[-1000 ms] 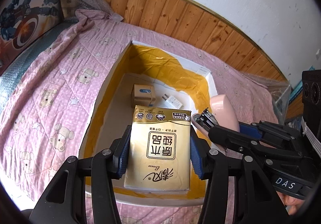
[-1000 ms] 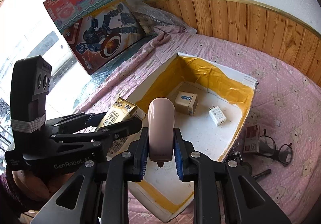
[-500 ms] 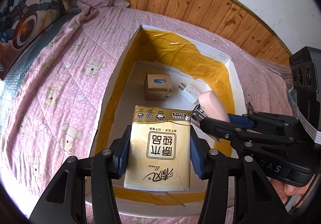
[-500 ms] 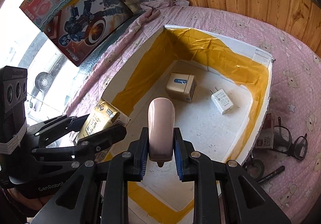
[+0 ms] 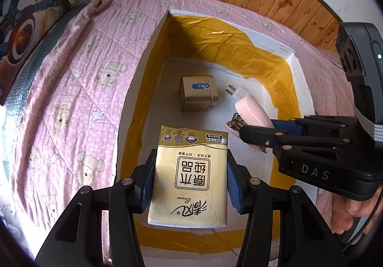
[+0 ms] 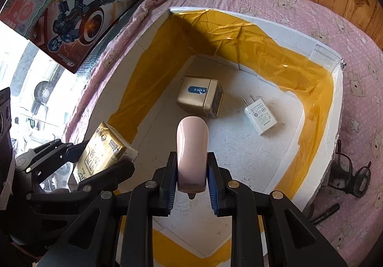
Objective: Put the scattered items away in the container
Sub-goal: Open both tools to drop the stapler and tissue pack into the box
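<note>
We had left gripper (image 5: 190, 182) clamped on tissue pack (image 5: 190, 171), soft, light, squashable; right gripper (image 6: 191, 182) clamped on pink stapler (image 6: 192, 152), rigid, slick, held mid-body. Both hung above container (image 6: 335, 109) floor ahead of fingers.

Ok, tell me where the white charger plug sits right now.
The white charger plug lies flat on the floor of the foam box, toward its right wall in the right wrist view, just right of the small gold box.
</note>
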{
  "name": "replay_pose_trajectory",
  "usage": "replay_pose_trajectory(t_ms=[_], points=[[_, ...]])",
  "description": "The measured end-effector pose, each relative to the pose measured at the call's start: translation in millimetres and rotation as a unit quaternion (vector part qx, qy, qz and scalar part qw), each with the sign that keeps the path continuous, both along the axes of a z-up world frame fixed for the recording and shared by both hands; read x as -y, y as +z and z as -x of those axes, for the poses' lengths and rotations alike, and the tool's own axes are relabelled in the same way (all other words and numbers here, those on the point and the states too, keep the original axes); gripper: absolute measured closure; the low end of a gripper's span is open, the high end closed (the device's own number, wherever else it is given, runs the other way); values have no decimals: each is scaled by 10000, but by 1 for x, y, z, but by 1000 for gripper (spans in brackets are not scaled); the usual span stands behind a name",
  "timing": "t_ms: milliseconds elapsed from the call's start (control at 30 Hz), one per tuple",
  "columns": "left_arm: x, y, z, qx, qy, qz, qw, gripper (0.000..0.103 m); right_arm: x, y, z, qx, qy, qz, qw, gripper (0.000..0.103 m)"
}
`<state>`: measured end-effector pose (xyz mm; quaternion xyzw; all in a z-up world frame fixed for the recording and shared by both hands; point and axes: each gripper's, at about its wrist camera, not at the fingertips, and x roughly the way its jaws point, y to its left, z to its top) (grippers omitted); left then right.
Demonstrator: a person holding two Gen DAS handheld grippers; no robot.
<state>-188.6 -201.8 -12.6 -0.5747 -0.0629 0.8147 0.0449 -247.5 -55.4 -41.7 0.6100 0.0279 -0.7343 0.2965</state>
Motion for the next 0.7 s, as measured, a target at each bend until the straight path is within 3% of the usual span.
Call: replay_pose_trajectory(t_ms=[433, 700], points=[[-11, -16, 8, 392, -133, 395, 9984, 46, -3, -11, 18, 246, -298, -48, 9992, 74], [-4, 4, -21, 83, -155, 369, 9992, 47, -28, 40, -42, -477, 65, 689, 9965, 69]])
